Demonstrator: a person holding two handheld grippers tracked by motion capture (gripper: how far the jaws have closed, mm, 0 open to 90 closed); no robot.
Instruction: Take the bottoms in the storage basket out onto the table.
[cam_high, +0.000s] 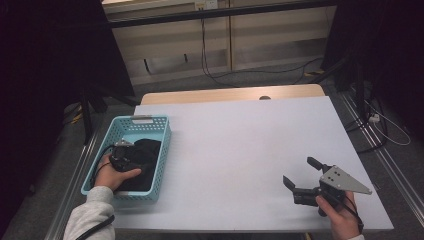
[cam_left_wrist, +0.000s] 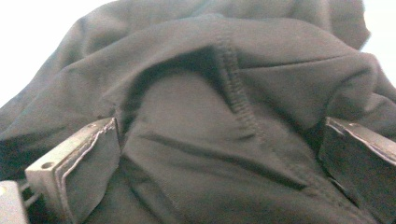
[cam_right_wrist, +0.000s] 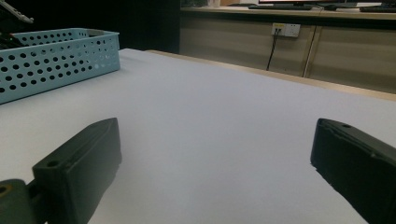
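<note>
A light blue perforated basket (cam_high: 129, 125) stands at the table's left edge and holds a crumpled black cloth (cam_high: 149, 152). My left gripper (cam_high: 131, 156) reaches into the basket, with a hand around its body. In the left gripper view the black cloth (cam_left_wrist: 196, 60), with a stitched seam, lies between the widely spread jaws of my left gripper (cam_left_wrist: 217, 123), which is open. My right gripper (cam_high: 298, 170) rests low over the table near the front right corner, open and with nothing in it. From the right gripper (cam_right_wrist: 217, 123) view the basket (cam_right_wrist: 56, 60) is far off to the left.
The white table (cam_high: 240, 135) stretches between basket and right gripper. A wooden strip (cam_high: 230, 93) runs along its far edge. Cables (cam_high: 215, 75) trail on the floor beyond, and dark stands (cam_high: 87, 115) flank the table. A wall socket (cam_right_wrist: 286, 30) sits on the far wall.
</note>
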